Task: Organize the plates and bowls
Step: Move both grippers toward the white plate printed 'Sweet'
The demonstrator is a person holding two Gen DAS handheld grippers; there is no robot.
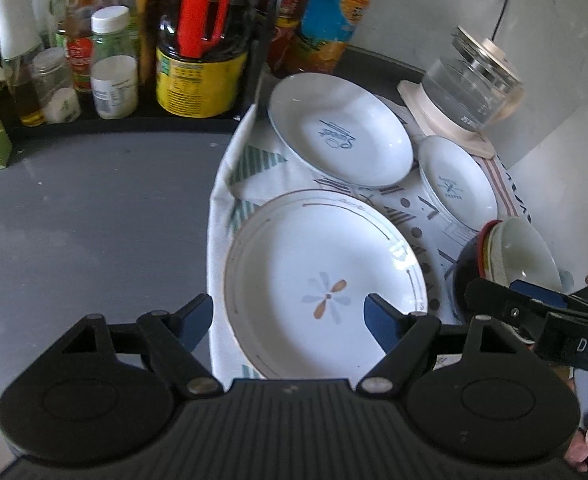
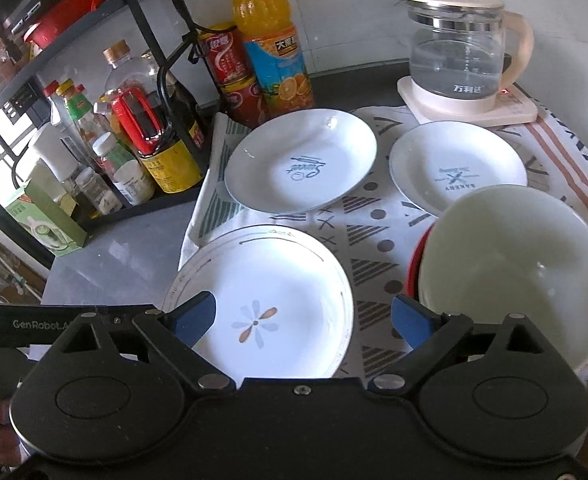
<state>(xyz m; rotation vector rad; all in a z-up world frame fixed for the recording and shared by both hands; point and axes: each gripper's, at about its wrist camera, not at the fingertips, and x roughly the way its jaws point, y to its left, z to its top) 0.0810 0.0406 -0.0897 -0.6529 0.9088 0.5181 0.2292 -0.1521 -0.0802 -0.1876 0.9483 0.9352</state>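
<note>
Clearly, both claws stand wide apart and grip nothing. The left claw [image 1: 287, 318] hovers above the flower plate [image 1: 326, 280], which lies at the near left corner of the patterned cloth [image 1: 253, 168] on the grey worktop [image 1: 93, 208]. Behind it on the cloth are the plate marked "Sweet" [image 1: 340, 130] and, to its right, the smaller bakery plate [image 1: 458, 184]. From the left wrist, the stacked bowls [image 1: 522, 256] are seen only at the right edge, partly behind the right claw [image 2: 302, 320]. The right wrist view shows them fully: a pale bowl [image 2: 514, 276] sits inside a red-rimmed one, just beside the right blue pad, overlapping the bakery plate's edge. This view also shows the whole glass kettle [image 2: 460, 52] with water and the orange juice bottle [image 2: 271, 44] upright, while the left view shows more bare worktop and the condiment bottles [image 1: 113, 60].
</note>
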